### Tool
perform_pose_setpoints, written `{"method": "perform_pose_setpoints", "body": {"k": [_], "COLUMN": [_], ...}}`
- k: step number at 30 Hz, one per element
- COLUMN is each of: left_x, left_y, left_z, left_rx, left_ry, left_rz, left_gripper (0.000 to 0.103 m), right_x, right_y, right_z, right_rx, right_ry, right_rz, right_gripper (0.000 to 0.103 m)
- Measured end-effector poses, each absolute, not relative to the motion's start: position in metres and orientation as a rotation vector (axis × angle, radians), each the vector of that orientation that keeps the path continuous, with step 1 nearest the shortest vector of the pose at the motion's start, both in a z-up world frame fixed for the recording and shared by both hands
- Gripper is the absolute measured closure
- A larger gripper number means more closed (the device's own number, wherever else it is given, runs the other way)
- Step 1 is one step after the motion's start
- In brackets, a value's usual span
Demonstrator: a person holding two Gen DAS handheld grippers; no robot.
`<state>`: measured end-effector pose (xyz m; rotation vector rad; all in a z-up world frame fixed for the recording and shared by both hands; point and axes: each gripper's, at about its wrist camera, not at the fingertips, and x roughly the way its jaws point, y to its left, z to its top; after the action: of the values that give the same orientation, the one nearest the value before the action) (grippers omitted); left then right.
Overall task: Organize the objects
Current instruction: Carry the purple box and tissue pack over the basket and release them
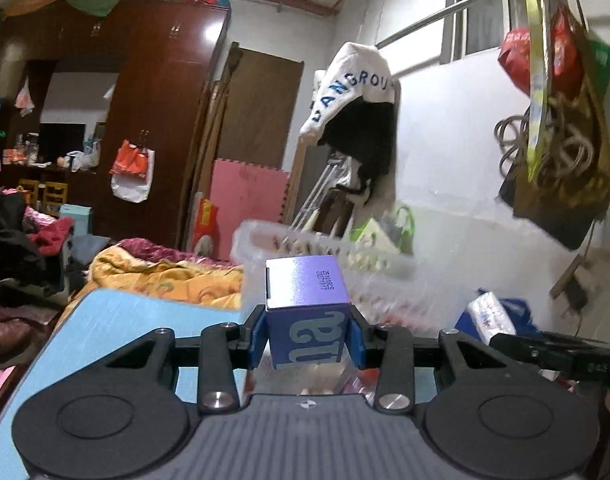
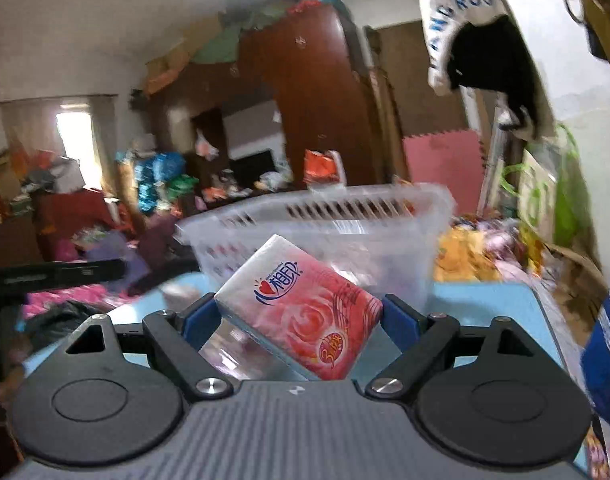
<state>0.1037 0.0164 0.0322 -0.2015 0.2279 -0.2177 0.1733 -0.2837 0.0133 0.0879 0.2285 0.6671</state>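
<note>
My left gripper [image 1: 308, 338] is shut on a small purple box [image 1: 307, 312] and holds it up in front of a clear plastic basket [image 1: 329, 256]. My right gripper [image 2: 301, 320] is shut on a red and white tissue pack [image 2: 305, 308], tilted, just in front of the same slotted basket [image 2: 325, 216]. The basket stands on a light blue table [image 1: 117, 316] that also shows in the right wrist view [image 2: 489, 300]. The right gripper's black body shows at the right edge of the left wrist view [image 1: 557, 350].
A white and blue tissue pack [image 1: 489, 316] lies to the right of the basket. Yellow bedding [image 1: 157, 276] and clothes piles lie beyond the table. A brown wardrobe [image 1: 157, 120], a pink foam mat [image 1: 245, 200] and hanging bags [image 1: 557, 140] line the walls.
</note>
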Motion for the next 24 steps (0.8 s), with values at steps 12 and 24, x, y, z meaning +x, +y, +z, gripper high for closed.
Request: {"method": "perform_pose_setpoints", "body": {"k": [12, 24], "left_x": [0.233, 0.176], "left_y": [-0.021, -0.022], "left_z": [0.088, 0.067], "left_rx": [-0.198, -0.115], "left_ry": [0.383, 0.349], "left_rz": [-0.159, -0.111], "left_gripper": [0.057, 0.021], "right_x": [0.281, 0.230], "right_y": [-0.220, -0.242], "right_z": [0.072, 0.059], "right_rx": [-0.157, -0.071], "right_ry": [0.342, 0.267], "right_rz": [0.559, 0.600], "right_gripper": [0.013, 0.000]}}
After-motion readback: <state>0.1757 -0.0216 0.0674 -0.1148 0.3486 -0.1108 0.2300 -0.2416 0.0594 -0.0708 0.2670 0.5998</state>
